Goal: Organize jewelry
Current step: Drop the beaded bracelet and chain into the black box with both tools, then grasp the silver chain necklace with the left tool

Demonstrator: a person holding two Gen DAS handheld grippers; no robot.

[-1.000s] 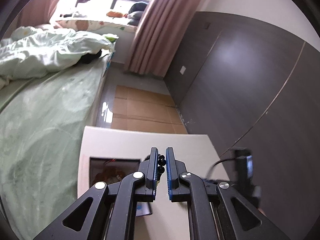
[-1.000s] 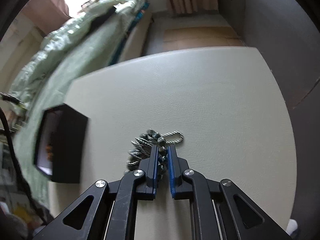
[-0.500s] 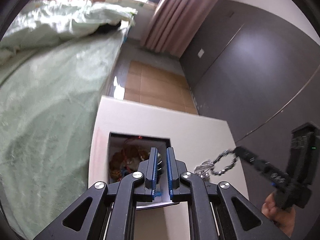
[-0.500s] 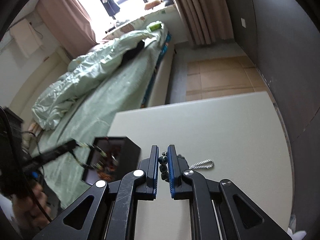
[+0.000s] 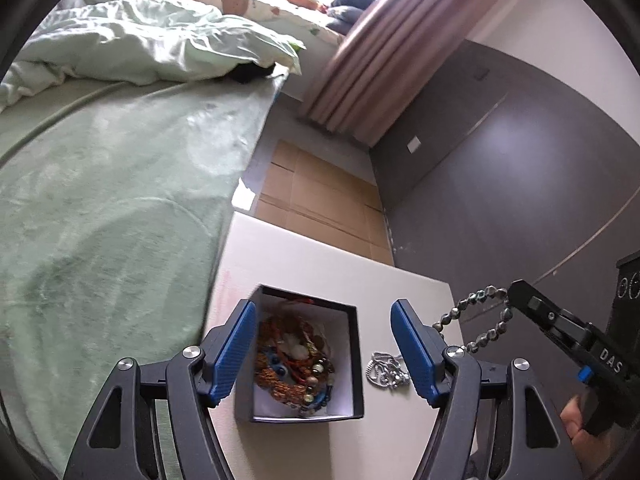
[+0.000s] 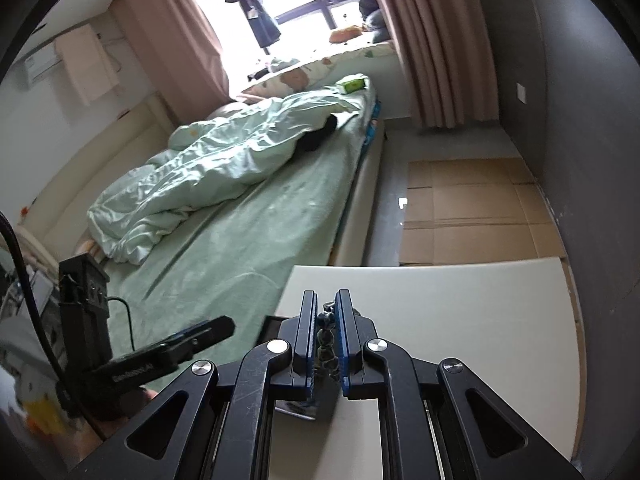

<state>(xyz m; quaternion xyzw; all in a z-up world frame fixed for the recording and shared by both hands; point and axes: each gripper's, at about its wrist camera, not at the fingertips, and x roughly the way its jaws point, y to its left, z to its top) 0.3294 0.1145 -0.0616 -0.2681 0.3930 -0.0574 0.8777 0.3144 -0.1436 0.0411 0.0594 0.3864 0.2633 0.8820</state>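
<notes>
A black jewelry box (image 5: 356, 364) with a white lining stands on the white table (image 5: 320, 264) and holds a heap of orange, red and blue bead jewelry (image 5: 294, 368). My left gripper (image 5: 324, 348) is open above the box, its blue pads spread on either side. My right gripper (image 6: 326, 344) is shut on a dark bead bracelet (image 6: 326, 350). In the left wrist view the right gripper (image 5: 552, 316) holds that bracelet (image 5: 476, 320) in the air right of the box, with a silver charm (image 5: 386, 370) hanging low by the table.
A bed with a green sheet (image 5: 100, 208) and a rumpled duvet lies left of the table. A dark wall (image 5: 520, 168) runs along the right. Cardboard sheets (image 6: 468, 216) cover the floor beyond the table's far edge. Curtains (image 6: 432, 40) hang by the window.
My left gripper has opened above the box and released the beads it held. My right gripper has lifted the dark bracelet off the table and carried it toward the box.
</notes>
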